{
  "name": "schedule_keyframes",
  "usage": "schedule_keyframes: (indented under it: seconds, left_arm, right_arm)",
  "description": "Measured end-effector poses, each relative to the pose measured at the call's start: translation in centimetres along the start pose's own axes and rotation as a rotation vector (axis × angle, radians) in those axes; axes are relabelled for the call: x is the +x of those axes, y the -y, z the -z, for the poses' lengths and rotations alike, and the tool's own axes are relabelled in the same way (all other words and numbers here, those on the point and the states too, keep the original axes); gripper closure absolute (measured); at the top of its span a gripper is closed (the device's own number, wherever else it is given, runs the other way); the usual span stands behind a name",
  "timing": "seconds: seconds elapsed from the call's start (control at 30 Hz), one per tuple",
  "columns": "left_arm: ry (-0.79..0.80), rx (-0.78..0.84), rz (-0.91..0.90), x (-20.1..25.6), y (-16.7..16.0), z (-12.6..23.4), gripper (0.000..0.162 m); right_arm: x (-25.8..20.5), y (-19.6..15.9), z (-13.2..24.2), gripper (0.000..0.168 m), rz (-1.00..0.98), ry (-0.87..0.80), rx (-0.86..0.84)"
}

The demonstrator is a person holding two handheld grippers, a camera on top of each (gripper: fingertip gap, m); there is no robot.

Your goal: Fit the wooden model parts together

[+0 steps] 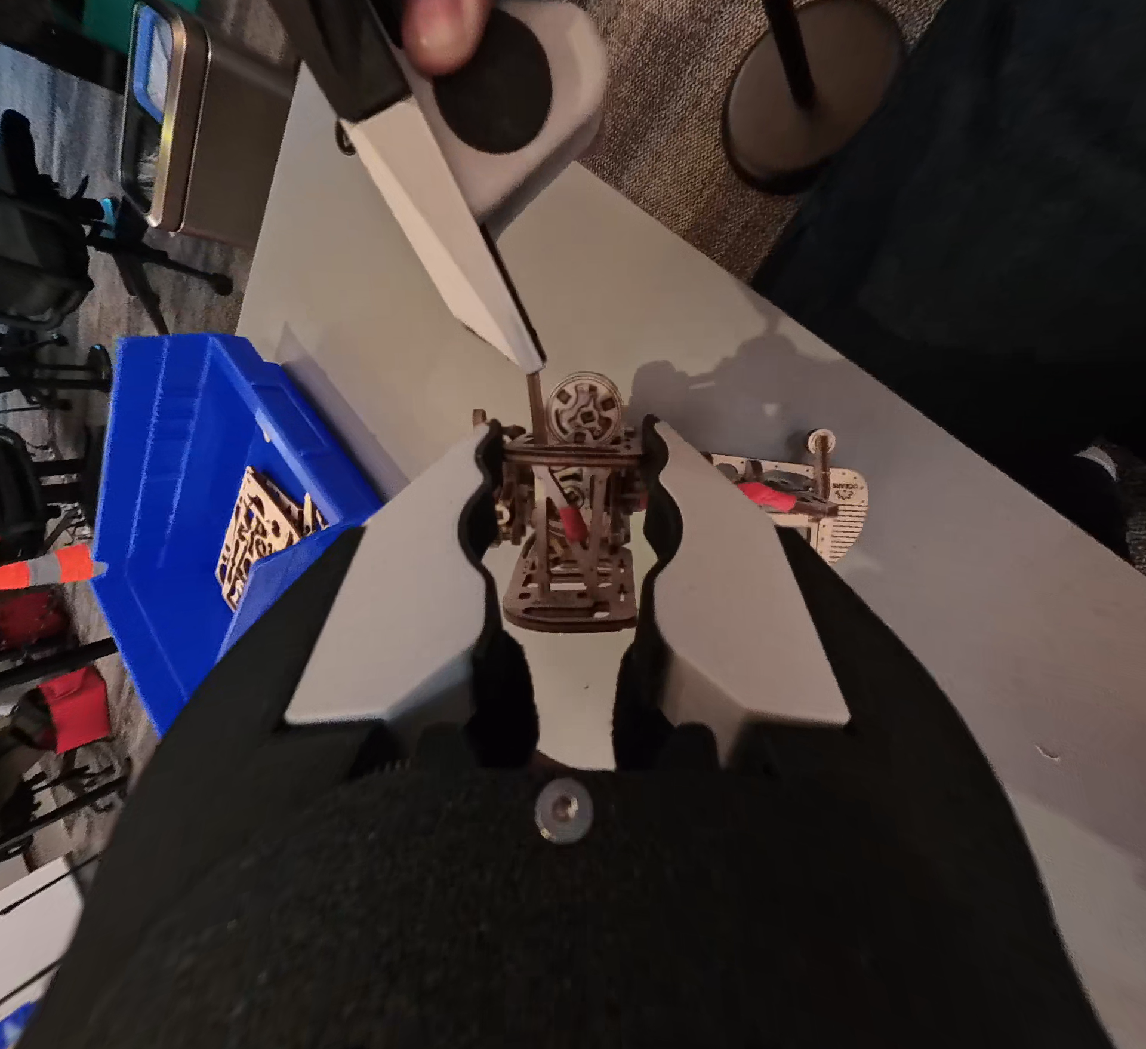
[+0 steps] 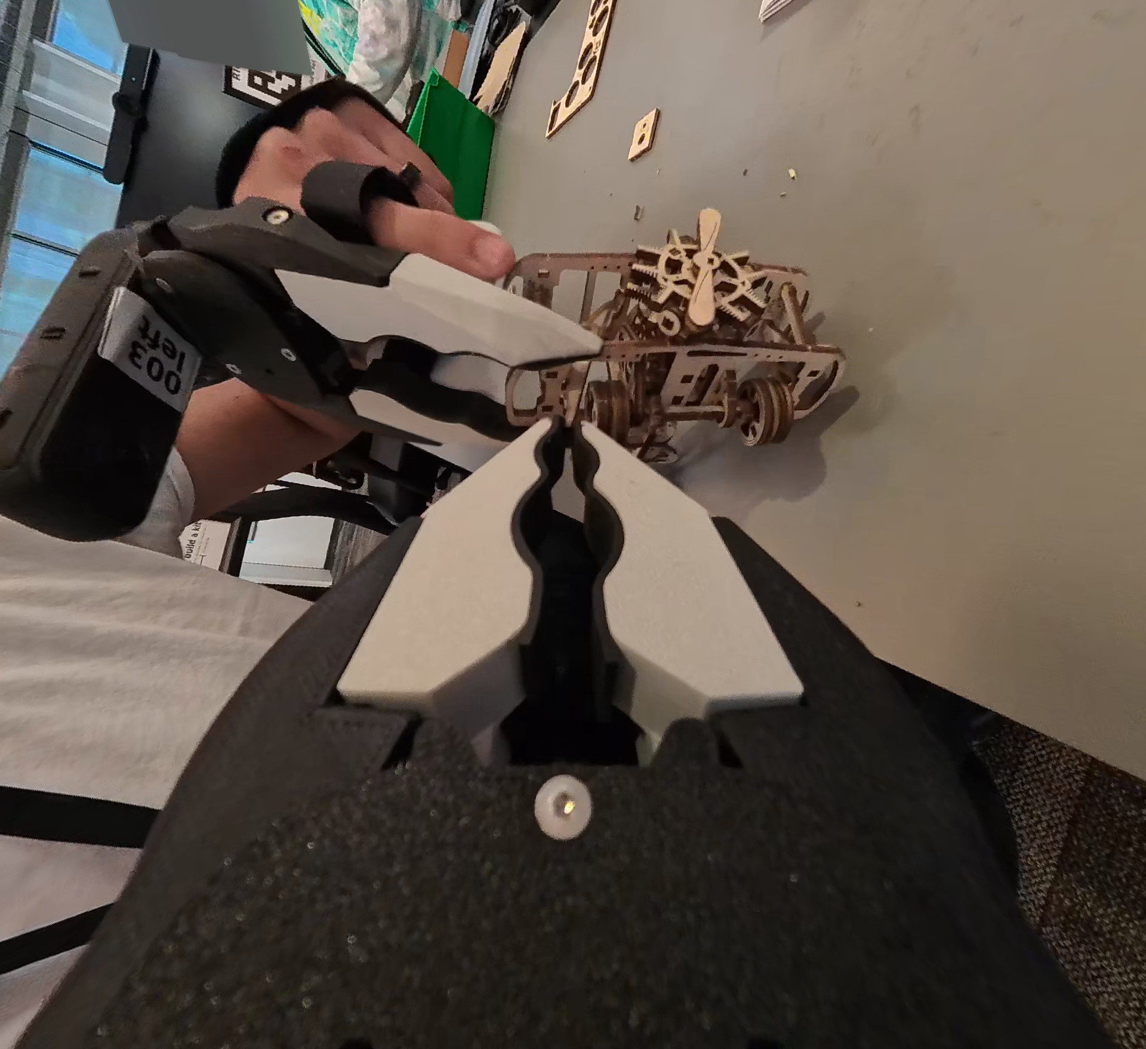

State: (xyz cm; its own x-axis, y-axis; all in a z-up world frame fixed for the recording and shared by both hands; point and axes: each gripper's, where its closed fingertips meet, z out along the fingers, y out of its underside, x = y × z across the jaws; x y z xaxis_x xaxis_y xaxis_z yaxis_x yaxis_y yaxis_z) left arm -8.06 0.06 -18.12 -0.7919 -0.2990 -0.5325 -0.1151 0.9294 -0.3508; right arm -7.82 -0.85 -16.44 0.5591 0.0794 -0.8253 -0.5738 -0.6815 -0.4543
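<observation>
Our left gripper point(image 1: 570, 442) clamps the brown laser-cut wooden model point(image 1: 567, 517); above it our right gripper point(image 1: 534, 363) pinches a thin wooden strut point(image 1: 533, 408). Misaligned pressing could snap it.

Left gripper point(image 1: 570, 448) clamps the wooden model point(image 1: 567, 523) by its upper frame, fingertips touching both sides. Right gripper point(image 1: 534, 363) reaches down from upper left, tips pinched on a thin wooden peg point(image 1: 534, 408) standing on top of the model, beside a round gear wheel point(image 1: 585, 408). Grey table point(image 1: 930, 616) underneath. Blue bin point(image 1: 186, 492) with wooden sheets point(image 1: 266, 529) at left. Another wooden part point(image 1: 800, 492) lies at right.
</observation>
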Motion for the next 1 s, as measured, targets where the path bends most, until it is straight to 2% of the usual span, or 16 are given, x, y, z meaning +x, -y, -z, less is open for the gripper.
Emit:
schedule_keyframes:
  seconds: [0.3,1.0]
  left_arm:
    - [0.022,-0.031,0.052,-0.9,-0.4,-0.4,0.120]
    - [0.031,0.018,0.108,-1.0,-0.1,-0.5,0.120]
  right_arm:
    - [0.2,0.1,1.1,0.168,0.007,-0.026,0.029]
    - [0.3,-0.4,2.5,0.167,0.045,-0.102,0.043]
